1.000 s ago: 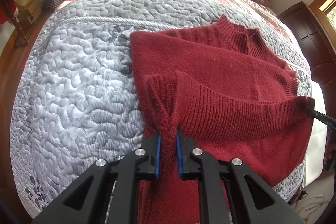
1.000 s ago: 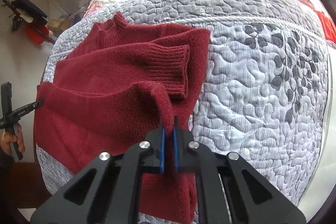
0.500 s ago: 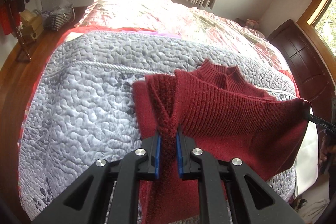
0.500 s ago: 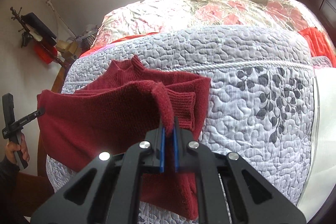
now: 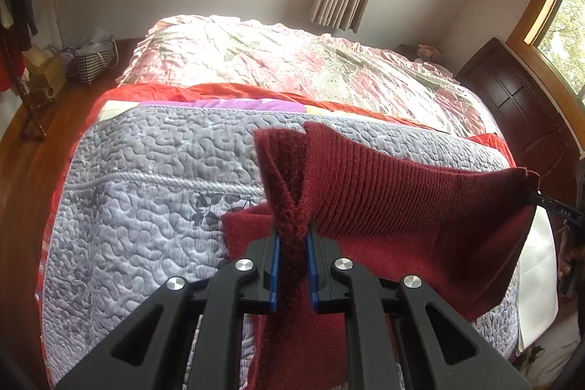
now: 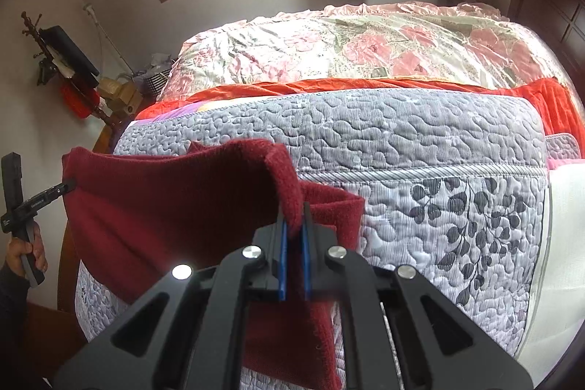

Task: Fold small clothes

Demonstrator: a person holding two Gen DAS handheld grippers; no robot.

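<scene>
- The left gripper (image 5: 293, 236) and right gripper (image 6: 293, 225) each pinch the hem of the red sweater (image 5: 402, 192), lifted above the grey quilt (image 5: 146, 192).
- The fold is in progress; next, in my judgement, both must carry the hem forward and lay it flat.

One red sweater (image 5: 402, 192), two grippers, left (image 5: 292, 243) and right (image 6: 293, 233), one grey quilt (image 5: 146, 189), two windows.

The bed (image 6: 420, 134) is covered at the near end by a grey quilted spread (image 5: 146, 207); beyond it a floral pink cover (image 5: 292, 61) is laid over an orange-red blanket (image 6: 555, 105). A dark red sweater (image 5: 365, 251) rests partly on the grey spread.
</scene>
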